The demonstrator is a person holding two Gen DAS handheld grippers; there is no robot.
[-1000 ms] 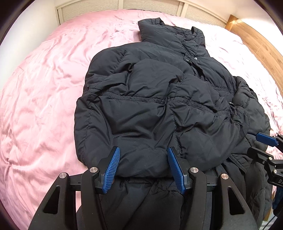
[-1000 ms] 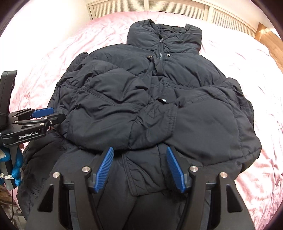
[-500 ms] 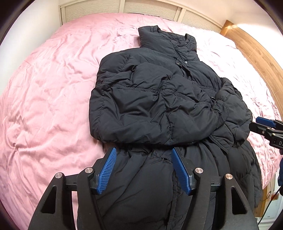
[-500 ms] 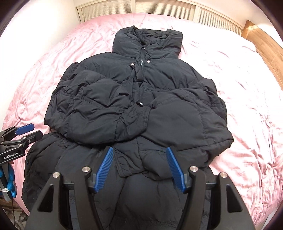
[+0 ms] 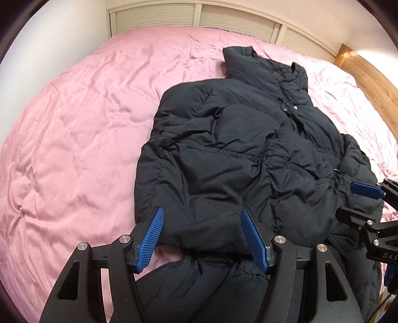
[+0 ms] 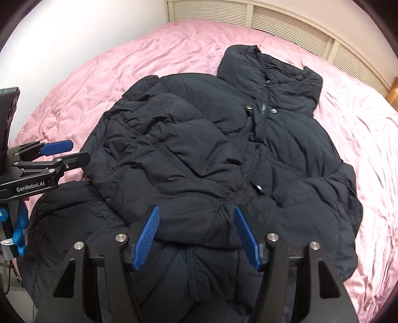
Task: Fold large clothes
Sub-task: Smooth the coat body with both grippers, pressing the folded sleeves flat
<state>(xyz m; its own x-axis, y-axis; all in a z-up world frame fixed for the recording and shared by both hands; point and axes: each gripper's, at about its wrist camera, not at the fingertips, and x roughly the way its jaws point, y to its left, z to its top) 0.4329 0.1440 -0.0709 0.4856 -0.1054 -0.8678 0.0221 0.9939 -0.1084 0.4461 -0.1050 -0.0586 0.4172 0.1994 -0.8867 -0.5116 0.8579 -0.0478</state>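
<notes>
A black puffer jacket (image 5: 238, 159) lies on the pink bed, collar toward the headboard, both sleeves folded across its front. It also shows in the right wrist view (image 6: 223, 159). My left gripper (image 5: 202, 238) is open and empty, hovering over the jacket's lower left, near the folded sleeve's edge. My right gripper (image 6: 196, 236) is open and empty over the jacket's lower middle. Each gripper also shows from the side in the other's view, the right one (image 5: 358, 201) and the left one (image 6: 64, 152), both with jaws apart. The hem hangs over the near bed edge, partly hidden.
The pink sheet (image 5: 74, 139) covers a wide bed. A slatted white headboard (image 5: 223, 22) stands at the far end. A wooden side rail (image 5: 368, 72) runs along the right. A white wall (image 6: 87, 27) is on the left.
Both grippers came back down and closer over the jacket's lower part after pulling up and away half a second ago. The jacket lies as before, and both jaws stay open.
</notes>
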